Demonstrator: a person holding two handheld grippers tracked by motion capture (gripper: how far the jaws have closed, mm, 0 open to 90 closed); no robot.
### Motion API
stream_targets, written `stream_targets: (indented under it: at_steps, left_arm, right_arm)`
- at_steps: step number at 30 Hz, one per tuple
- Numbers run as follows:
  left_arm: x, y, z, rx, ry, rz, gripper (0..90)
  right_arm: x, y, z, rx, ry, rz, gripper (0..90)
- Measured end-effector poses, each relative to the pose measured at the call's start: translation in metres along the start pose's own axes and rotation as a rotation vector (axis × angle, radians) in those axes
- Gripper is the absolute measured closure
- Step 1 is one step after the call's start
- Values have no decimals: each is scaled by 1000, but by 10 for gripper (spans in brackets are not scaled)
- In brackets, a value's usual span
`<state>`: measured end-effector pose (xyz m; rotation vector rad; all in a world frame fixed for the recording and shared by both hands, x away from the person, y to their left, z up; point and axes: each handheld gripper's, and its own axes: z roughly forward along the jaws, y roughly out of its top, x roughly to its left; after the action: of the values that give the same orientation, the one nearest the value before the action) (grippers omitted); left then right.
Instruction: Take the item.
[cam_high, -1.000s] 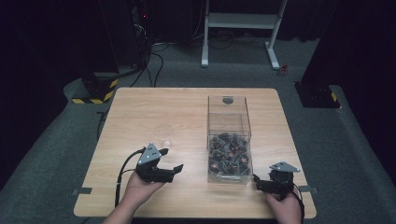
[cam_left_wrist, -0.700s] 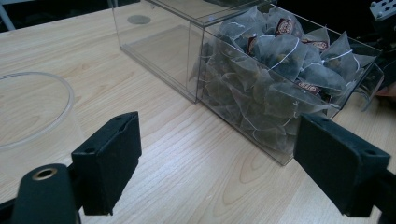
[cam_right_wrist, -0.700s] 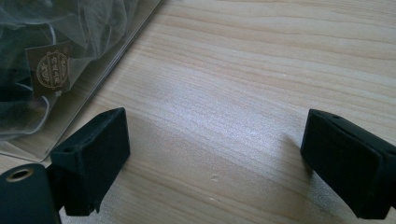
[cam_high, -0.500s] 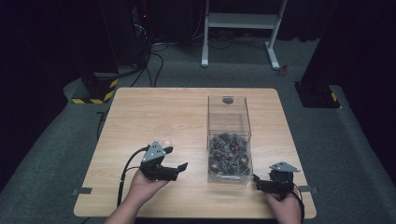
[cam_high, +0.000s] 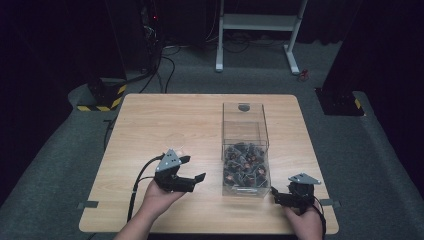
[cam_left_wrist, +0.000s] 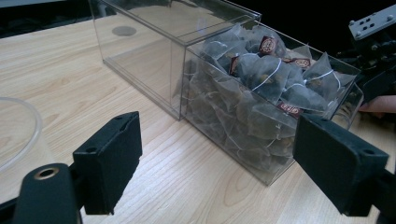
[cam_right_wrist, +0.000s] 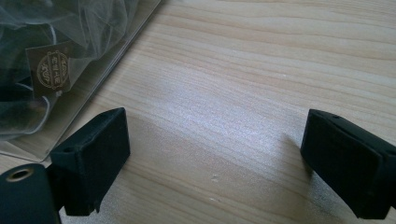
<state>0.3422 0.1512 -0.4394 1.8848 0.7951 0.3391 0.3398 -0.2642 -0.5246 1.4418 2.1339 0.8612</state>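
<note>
The left gripper has moved over the last second: it has risen off the desk and swung its jaws toward the clear box, while the right gripper has stayed put, low on the desk just beside the box's near right corner. Both pairs of jaws stand wide apart with nothing between them. The box sits right of the desk's middle, its near half packed with tea bags in gauzy pyramid sachets with small dark tags, its far half empty. In the left gripper view the box's near corner lies straight ahead between the jaws, and the rim of a clear cup shows at the left edge. The shift suggests that the left hand is lining up for a reach to the box or the sachets heaped at its open top, though no contact is made yet; the right gripper looks placed to steady the box from its side.
</note>
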Motion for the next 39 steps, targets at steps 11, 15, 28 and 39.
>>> stream_targets:
  at_steps: [11,15,28,39]
  left_arm:
    - [-6,5,7,-8,-21,3,162]
    - [-8,6,10,-11,-31,7,164]
    - [-9,9,19,-16,-60,-10,171]
    - [-14,17,30,-15,-84,-3,177]
  right_arm:
    - [0,0,0,0,0,0,79]
    - [0,0,0,0,1,-1,79]
    - [0,0,0,0,1,-2,79]
    - [0,0,0,-1,1,-4,79]
